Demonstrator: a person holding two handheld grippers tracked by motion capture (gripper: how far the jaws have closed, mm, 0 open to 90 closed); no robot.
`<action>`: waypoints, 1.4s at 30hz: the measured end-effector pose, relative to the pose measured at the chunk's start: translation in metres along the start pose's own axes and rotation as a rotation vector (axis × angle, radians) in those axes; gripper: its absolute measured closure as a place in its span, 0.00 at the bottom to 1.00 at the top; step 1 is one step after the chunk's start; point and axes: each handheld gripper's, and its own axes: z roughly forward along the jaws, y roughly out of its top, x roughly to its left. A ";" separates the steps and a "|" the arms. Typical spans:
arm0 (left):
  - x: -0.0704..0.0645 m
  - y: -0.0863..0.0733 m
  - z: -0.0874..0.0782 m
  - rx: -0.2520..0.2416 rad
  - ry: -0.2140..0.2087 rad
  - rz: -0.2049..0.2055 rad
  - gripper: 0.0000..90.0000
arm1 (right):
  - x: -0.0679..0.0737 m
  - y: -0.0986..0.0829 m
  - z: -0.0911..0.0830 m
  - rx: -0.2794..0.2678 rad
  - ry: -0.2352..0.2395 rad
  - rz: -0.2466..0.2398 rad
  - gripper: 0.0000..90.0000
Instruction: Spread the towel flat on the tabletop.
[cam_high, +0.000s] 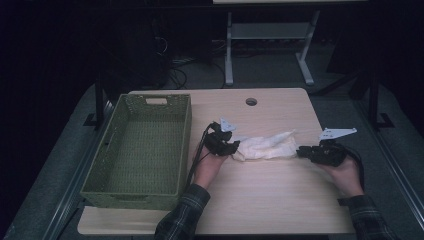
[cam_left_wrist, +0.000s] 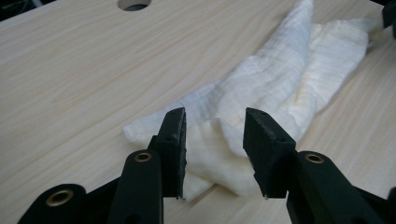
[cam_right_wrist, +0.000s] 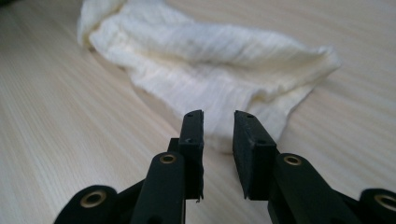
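Flanking the crumpled white cloth mid-table: left gripper at its left end, jaws parted wide around a raised fold, not clamped; right gripper at its right end, jaws at a narrow gap, tips just short of the cloth edge. Green woven basket sits left of the cloth, apart from it, on the wooden table.

My left gripper and right gripper are matte black, each with two flat, rectangular jaw pads carrying small recessed screw holes. Brass-coloured bushings sit in the linkage arms behind the pads. A pale grey three-cornered plate tops each unit, and a black cable trails from each. My sleeves are dark plaid flannel with buttoned cuffs.
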 end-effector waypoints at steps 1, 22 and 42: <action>-0.001 0.000 0.002 0.003 -0.008 0.000 0.65 | 0.001 -0.001 0.002 0.018 -0.004 -0.007 0.81; -0.002 -0.012 0.034 0.085 -0.096 0.006 0.98 | -0.004 -0.003 0.030 0.091 -0.024 0.003 0.79; -0.001 0.000 -0.033 -0.049 0.014 -0.053 0.99 | -0.002 -0.004 -0.033 -0.047 -0.002 -0.007 0.94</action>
